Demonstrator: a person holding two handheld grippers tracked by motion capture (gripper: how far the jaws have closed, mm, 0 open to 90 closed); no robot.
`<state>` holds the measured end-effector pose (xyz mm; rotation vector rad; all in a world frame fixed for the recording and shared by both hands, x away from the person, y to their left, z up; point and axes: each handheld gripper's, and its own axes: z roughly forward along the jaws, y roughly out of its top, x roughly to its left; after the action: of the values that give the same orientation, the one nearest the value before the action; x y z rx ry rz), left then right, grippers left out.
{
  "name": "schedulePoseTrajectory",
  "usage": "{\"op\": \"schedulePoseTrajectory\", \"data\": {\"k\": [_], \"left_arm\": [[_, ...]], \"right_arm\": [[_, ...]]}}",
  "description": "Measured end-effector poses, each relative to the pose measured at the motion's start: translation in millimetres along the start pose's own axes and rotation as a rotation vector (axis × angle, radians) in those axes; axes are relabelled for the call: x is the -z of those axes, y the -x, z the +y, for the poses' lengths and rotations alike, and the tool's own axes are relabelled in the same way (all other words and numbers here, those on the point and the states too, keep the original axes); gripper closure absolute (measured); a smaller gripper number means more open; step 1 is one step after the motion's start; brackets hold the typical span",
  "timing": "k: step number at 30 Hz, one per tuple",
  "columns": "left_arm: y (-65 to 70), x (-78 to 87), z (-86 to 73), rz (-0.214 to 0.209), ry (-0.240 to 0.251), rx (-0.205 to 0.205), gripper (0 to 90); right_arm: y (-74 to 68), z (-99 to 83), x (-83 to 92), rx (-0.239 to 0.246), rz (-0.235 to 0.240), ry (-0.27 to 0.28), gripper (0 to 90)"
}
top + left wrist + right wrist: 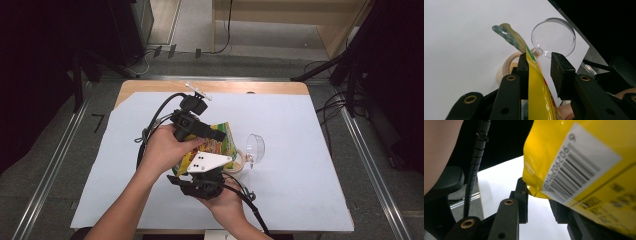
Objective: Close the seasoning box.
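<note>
Yellow printed plastic snack bag (216, 145) is held above the middle of the white-covered tabletop (300, 165), well clear of every edge. It is gripped by the left gripper (539, 68), though the right pad stands off it; the right gripper (540, 203) straddles its barcoded corner, contact undeterminable. A clear round lidded jar (252, 150) lies just beside.

Hidden behind my yellow packet (212, 146)

The packet covers most of the tape roll (507, 65) beneath it; its barcode print (576, 173) is blurred, and the picture's edge cuts it off.
</note>
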<state>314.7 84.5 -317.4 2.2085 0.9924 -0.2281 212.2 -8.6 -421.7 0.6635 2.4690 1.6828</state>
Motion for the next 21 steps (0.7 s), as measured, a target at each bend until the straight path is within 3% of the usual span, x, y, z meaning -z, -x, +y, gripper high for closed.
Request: {"op": "schedulePoseTrajectory", "data": {"k": [6,14,21], "left_arm": [[0.3,-0.4,2.6,0.004,-0.003,-0.004,70.3],[9.8,-1.4,3.2,0.045,-0.002,-0.037,70.8],[13.4,-0.8,1.7,0.044,-0.010,-0.042,71.4]], "right_arm": [[0.9,0.5,-0.5,0.001,-0.002,0.002,70.7],[1.5,0.3,1.2,-0.008,0.000,0.015,70.0],[0.3,-1.8,1.1,0.012,-0.011,0.023,70.9]]}}
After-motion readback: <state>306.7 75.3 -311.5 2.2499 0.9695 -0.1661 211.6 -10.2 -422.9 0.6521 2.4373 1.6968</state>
